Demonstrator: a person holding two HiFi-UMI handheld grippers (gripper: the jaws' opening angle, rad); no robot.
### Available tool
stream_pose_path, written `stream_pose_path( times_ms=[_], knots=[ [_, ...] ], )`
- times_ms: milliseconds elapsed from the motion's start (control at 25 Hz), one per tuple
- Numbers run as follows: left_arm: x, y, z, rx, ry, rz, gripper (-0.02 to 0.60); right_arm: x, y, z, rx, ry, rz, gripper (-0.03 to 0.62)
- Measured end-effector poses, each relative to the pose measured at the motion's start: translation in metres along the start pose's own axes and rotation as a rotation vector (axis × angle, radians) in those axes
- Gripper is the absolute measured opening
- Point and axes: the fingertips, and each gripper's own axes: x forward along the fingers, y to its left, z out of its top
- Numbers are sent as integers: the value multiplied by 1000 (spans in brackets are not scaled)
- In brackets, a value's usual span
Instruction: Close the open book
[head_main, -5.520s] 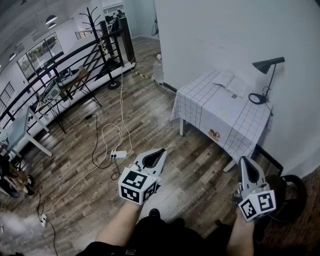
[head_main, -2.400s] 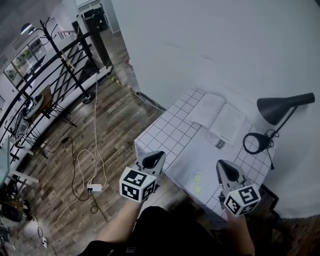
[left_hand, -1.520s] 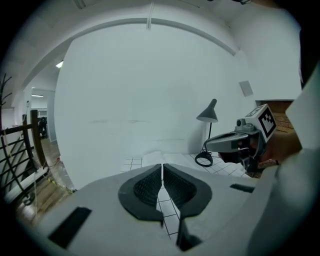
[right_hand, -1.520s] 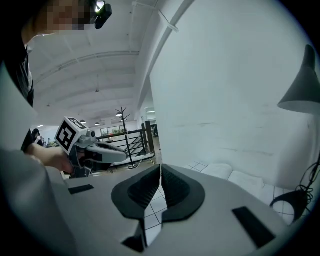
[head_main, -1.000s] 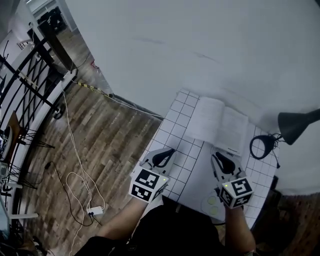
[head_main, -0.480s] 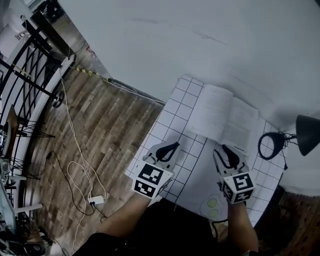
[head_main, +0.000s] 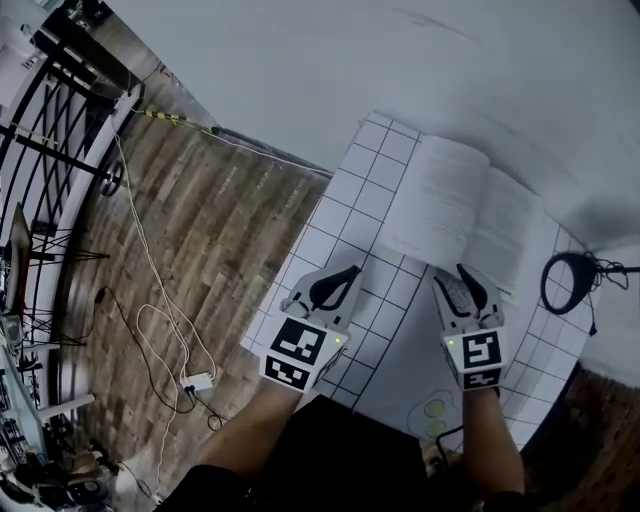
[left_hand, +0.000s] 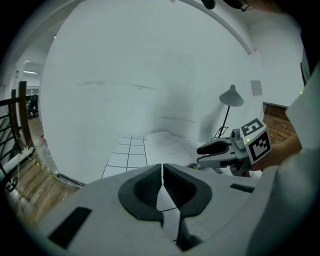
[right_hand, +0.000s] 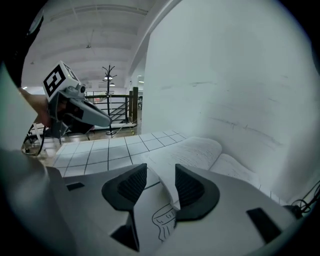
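An open book lies with white pages up at the far side of a table under a white grid cloth, close to the wall. My left gripper hovers over the cloth left of the book, jaws shut and empty. My right gripper sits just short of the book's near edge. Its jaws are opening with nothing pressed between them. The book lies straight ahead of it, and the left gripper shows at its left. The left gripper view has the book and the right gripper.
A desk lamp's round base with its cord stands right of the book; the lamp rises by the wall. Two pale green discs lie near the table's front edge. Cables and a power strip lie on the wood floor at left.
Both grippers have come down and forward toward the book. The right jaws, nearly shut a second ago, now stand apart. The left jaws stayed shut.
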Motion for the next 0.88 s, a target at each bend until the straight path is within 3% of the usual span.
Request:
stream_pose_path(
  times_ms=[360, 880],
  knots=[
    [16, 5, -33, -36, 34, -10, 18, 33, -2, -28, -135, 83, -69, 213],
    [15, 0, -41, -50, 59, -40, 18, 48, -4, -34, -336, 149, -144, 219]
  ],
)
